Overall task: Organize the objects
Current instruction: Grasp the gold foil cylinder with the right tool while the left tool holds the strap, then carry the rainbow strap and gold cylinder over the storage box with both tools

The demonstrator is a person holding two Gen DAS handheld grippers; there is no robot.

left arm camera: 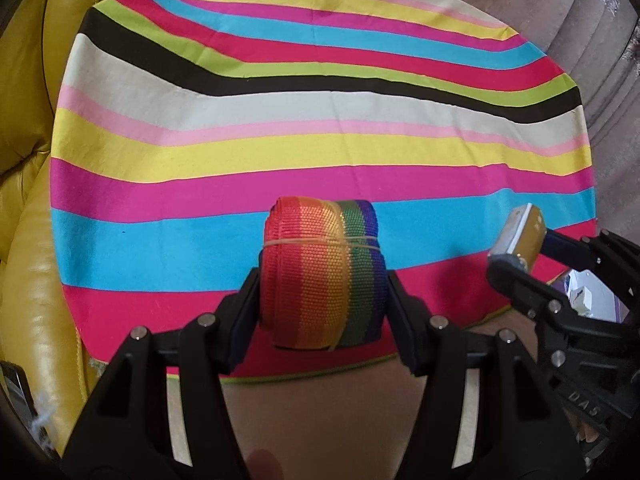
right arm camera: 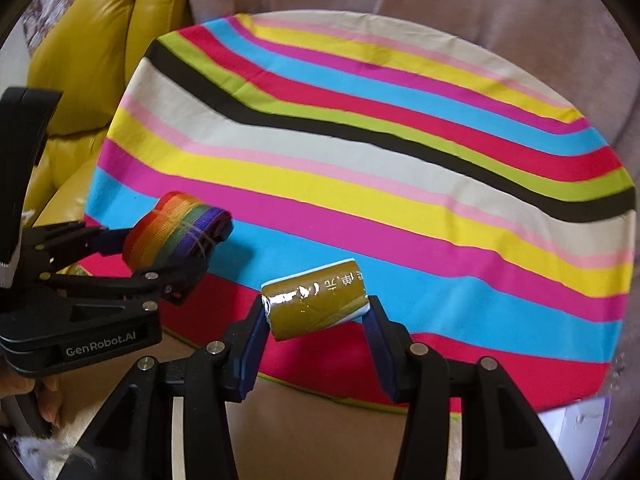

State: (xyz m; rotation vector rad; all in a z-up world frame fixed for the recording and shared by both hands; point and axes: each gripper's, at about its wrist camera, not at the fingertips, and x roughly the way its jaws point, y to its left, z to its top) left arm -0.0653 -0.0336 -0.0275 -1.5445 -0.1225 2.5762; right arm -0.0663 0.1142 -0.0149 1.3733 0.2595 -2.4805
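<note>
Striped cloth in bright bands covered the round surface [left arm camera: 320, 128], with a yellow leather sofa [left arm camera: 24, 160] at its left and a grey upholstered seat [left arm camera: 580, 20] behind it.

Left hand-held gripper [left arm camera: 324, 276] was clamped on a roll of rainbow webbing [left arm camera: 324, 268], its pads pressing the roll's two flat ends; a rubber band [left arm camera: 320, 242] circled the roll. Right hand-held gripper [right arm camera: 316, 312] was clamped endwise on a small olive-gold packet [right arm camera: 316, 300] with printed characters and a white edge. Both loads hung above the near rim of the cloth, clear of it as far as the views showed, the packet to the right of the roll.

Judging by this, the carry step was in hand: each item lifted, neither yet set down. The next move would call for choosing a spot on the bare cloth and lowering each piece until it rested before the jaws parted. The roll could wander off if placed on its curved side.

Nothing lay on the cloth to block a placement. White and purple items [left arm camera: 584, 292] sat below the surface's right edge, too unclear to name. The two tools were near each other, so they would need to keep apart.
</note>
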